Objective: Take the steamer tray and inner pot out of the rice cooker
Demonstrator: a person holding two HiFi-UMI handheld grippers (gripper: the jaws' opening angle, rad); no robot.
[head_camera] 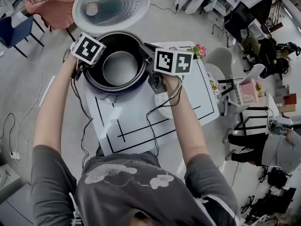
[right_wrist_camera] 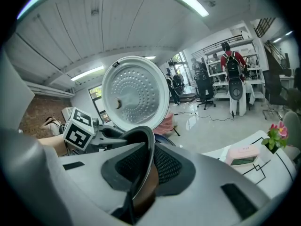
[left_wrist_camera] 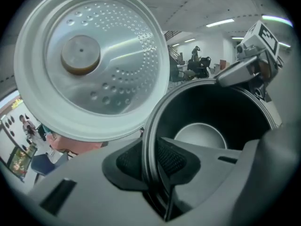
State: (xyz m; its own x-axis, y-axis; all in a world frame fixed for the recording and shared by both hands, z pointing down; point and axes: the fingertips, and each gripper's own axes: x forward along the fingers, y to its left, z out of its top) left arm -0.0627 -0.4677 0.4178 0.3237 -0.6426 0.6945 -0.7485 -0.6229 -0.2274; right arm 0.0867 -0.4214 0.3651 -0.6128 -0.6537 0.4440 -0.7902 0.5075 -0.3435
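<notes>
Inner pot (head_camera: 120, 68) sits down inside the rice cooker (head_camera: 117, 91) at the far end of the table (head_camera: 136, 126), and I have it gripped at both sides. From the left: a heap of pink cloth (head_camera: 49, 8) lies on a chair beside a blue chair (head_camera: 16, 29), well clear of the table, and a white cable (head_camera: 16, 126) trails over the floor. My left gripper (left_wrist_camera: 153, 161) is clenched on the pot's left rim, one pad inside the wall and one outside. Behind the pot the cooker's lid (head_camera: 111, 6) stands swung open, its dimpled inner face towards me, leaning back from the opening. My right gripper (right_wrist_camera: 143, 166) is clamped the same way on the opposite rim. Black cables (head_camera: 150, 121) hang from both tools and run across the lined white mat in front of the cooker. Under my right forearm lies a white round piece (head_camera: 162, 106), mostly hidden, so I cannot say what it is. Just right of that gripper a small bunch of flowers (head_camera: 199, 51) stands at the table's edge, with a pink box (right_wrist_camera: 242, 153) near it. Further right, off the table, is a pink rack (head_camera: 247, 91).
</notes>
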